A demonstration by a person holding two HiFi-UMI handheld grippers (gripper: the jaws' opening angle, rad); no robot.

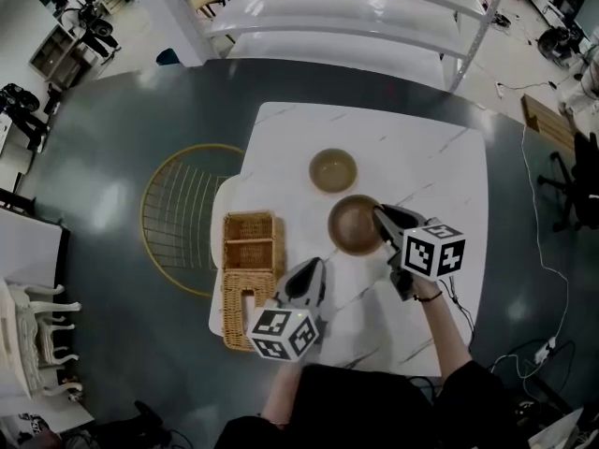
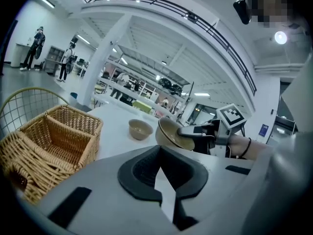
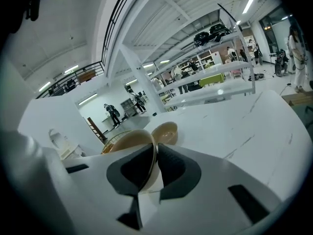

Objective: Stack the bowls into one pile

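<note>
Right tool (image 1: 382,215) clamps the brown bowl (image 1: 354,224) by its rim — a second bowl (image 1: 333,169) sits just beside.

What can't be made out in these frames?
- Clearance under the brown round bowl pinched by the right gripper: the head view looks straight down, and in the left gripper view the left gripper's body covers the table beneath.
- Part of the tan round bowl: the held bowl's rim covers it in the right gripper view.
- Most of the woven wicker basket's floor: its walls hide it in the left gripper view.
</note>
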